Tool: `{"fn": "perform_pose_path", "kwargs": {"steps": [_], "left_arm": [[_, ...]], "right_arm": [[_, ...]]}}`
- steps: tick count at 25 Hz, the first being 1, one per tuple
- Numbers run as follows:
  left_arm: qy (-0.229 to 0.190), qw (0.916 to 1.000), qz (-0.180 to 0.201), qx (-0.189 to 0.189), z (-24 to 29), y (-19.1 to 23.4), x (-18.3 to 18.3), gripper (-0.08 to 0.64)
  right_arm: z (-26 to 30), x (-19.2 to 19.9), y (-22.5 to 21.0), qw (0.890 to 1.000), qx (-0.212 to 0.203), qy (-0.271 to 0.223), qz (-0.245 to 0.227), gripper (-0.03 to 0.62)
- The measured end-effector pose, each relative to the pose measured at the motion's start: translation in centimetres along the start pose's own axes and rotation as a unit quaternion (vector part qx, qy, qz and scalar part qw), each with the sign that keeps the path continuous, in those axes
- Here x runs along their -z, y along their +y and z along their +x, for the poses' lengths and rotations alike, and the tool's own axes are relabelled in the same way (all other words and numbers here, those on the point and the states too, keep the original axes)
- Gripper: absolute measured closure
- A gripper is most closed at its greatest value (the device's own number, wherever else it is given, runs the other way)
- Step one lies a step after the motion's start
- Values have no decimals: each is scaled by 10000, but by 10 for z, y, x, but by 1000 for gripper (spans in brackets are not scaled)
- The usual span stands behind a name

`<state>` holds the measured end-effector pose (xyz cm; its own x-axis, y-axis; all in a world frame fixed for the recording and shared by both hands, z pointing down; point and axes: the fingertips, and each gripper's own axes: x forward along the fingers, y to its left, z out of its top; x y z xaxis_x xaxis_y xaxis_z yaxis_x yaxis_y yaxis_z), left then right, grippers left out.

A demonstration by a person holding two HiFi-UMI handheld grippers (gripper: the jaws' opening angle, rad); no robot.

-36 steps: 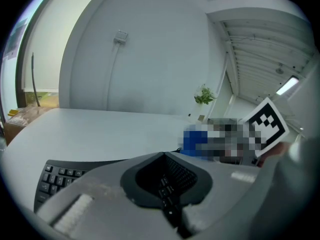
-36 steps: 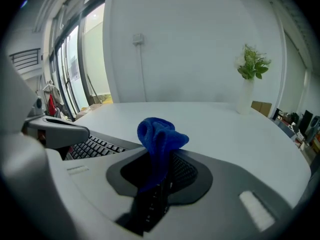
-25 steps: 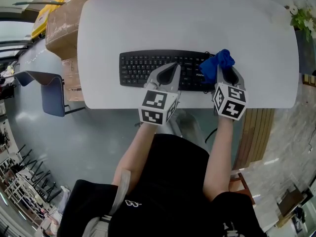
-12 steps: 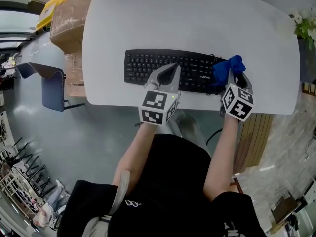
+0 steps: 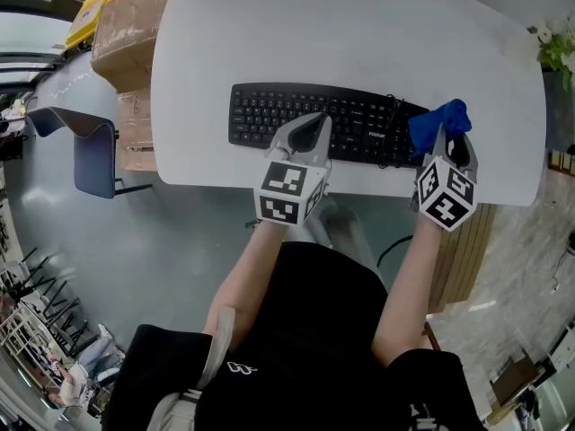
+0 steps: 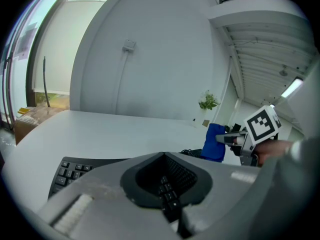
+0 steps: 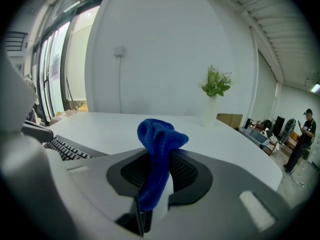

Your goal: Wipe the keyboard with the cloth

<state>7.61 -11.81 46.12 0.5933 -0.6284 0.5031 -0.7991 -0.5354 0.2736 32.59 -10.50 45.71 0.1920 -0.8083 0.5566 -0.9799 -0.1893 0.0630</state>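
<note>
A black keyboard (image 5: 296,106) lies across the near half of the white table (image 5: 359,25). My left gripper (image 5: 310,122) rests over the keyboard's front middle, shut with nothing in it; keys show through the gap behind its jaws (image 6: 164,156). My right gripper (image 5: 446,135) is shut on a bunched blue cloth (image 5: 438,119) at the keyboard's right end, just beyond the last keys. In the right gripper view the cloth (image 7: 157,139) stands up out of the closed jaws, with the keyboard (image 7: 65,148) off to the left. The left gripper view shows the cloth (image 6: 214,143) at the right.
The keyboard cable (image 5: 395,106) loops near its right end. A potted plant (image 5: 557,39) stands at the table's far right. Cardboard boxes (image 5: 126,34) and a blue chair (image 5: 90,160) are on the floor to the left. A person (image 7: 302,134) stands far off.
My right gripper has carried the cloth rightwards, from over the keyboard's right part to just past its right end. The left gripper has stayed where it was.
</note>
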Motion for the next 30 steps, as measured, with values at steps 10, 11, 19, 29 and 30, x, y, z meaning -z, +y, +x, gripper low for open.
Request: {"fn": "perform_pose_path", "kwargs": {"steps": [10, 11, 19, 29, 30], "left_arm": [[-181, 9995, -147, -230, -25, 16, 5, 561], [-208, 9992, -178, -288, -29, 20, 4, 561], [-452, 9905, -625, -1140, -90, 78, 18, 561], [-457, 9737, -1070, -1959, -149, 143, 48, 561], [-451, 9727, -1091, -1999, -151, 148, 49, 561]], "right_arm": [[-32, -65, 109, 9857, -1466, -758, -345, 491], [-36, -68, 125, 9818, -1685, -786, -394, 491], [-58, -54, 263, 9393, -3289, -556, -803, 491], [-89, -4, 397, 8788, -4626, 3, -1170, 491], [-89, 2, 405, 8749, -4692, 73, -1199, 491]]}}
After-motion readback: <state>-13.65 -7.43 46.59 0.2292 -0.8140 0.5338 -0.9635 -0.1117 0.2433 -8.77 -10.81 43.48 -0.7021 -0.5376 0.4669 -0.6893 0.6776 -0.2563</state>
